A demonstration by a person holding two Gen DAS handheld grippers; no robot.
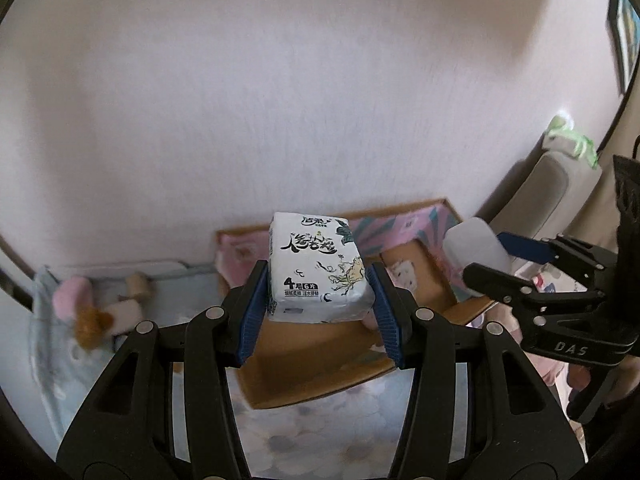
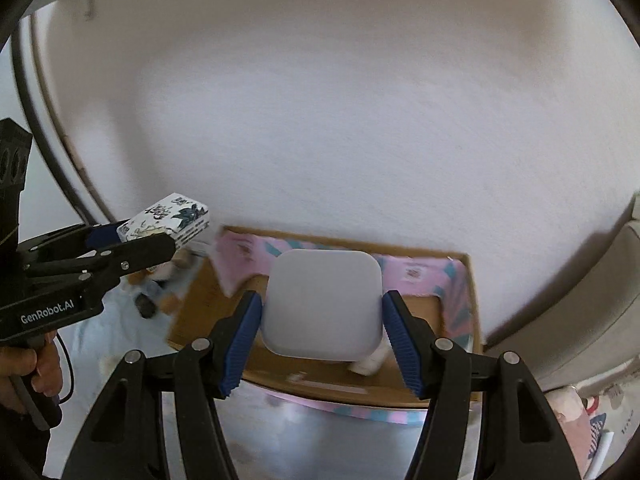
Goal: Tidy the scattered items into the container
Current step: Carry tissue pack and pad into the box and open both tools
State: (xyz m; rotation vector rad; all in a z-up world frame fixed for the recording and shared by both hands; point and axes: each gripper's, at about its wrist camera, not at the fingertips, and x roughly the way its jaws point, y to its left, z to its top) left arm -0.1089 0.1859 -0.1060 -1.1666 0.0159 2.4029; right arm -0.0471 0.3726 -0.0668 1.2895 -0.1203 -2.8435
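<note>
My left gripper [image 1: 320,304] is shut on a white tissue pack [image 1: 318,270] with black lettering and holds it in the air above the near-left part of an open cardboard box [image 1: 304,360] with pink flaps. My right gripper [image 2: 322,332] is shut on a plain white rounded block [image 2: 322,304] and holds it above the same box [image 2: 460,320]. The tissue pack also shows at the left of the right wrist view [image 2: 166,218], and the white block at the right of the left wrist view [image 1: 476,248]. A small white item [image 2: 368,362] lies inside the box.
A plush doll [image 1: 100,312] with a pink hat lies on the light blue bedding [image 1: 52,352] left of the box. Small dark and brown items [image 2: 154,296] lie by the box's left side. A beige cushion [image 2: 580,308] rises at the right. A white wall [image 1: 280,100] stands behind.
</note>
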